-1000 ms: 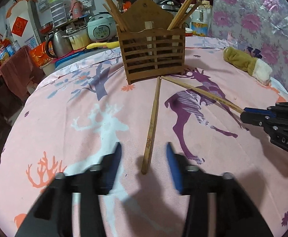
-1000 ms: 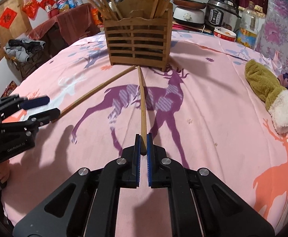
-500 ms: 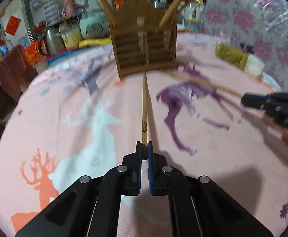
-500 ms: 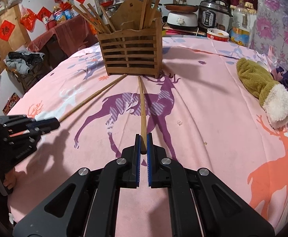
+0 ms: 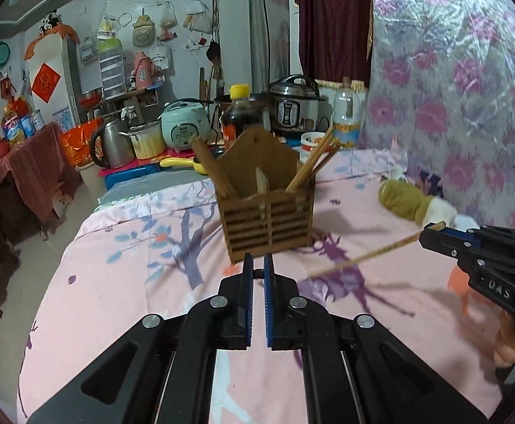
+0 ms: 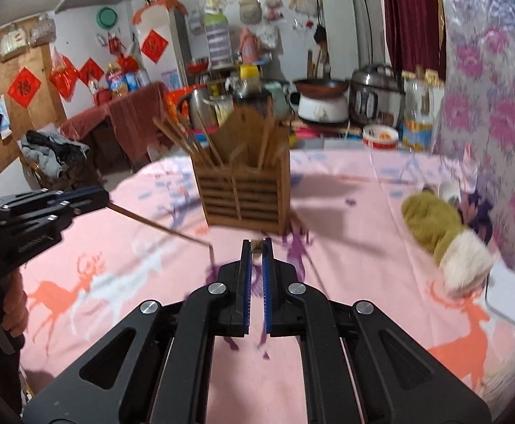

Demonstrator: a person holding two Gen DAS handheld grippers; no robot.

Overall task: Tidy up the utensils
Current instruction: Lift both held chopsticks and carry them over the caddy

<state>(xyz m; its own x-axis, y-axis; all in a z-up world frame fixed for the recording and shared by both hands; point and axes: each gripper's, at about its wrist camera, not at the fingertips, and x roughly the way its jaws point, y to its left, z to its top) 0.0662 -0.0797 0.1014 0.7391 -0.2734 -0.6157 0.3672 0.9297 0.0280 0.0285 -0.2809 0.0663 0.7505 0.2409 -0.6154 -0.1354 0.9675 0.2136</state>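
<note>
Through the left wrist camera, we are seeing the left gripper (image 5: 258, 268) with its blue pads (image 5: 247, 304) pressed together on the end of a chopstick, which shows only as a dark stub between the tips. Just beyond the tips, the wooden chopstick holder (image 5: 269, 212) is standing on the pink deer-print tablecloth (image 5: 116, 282), with more chopsticks leaning in its compartments. At the right edge, the right gripper (image 5: 430, 235) is pinching its own chopstick (image 5: 363, 256), which is pointing down-left above the cloth.

Through the right wrist camera, we are looking along the right gripper (image 6: 256, 251), closed on a chopstick end (image 6: 256, 245) held just short of the holder (image 6: 245, 194). On the left, the left gripper (image 6: 103, 199) is gripping a chopstick (image 6: 158, 226) that is slanting toward the cloth in front of the holder. A plush slipper (image 6: 441, 236) is lying well apart to the right.
</note>
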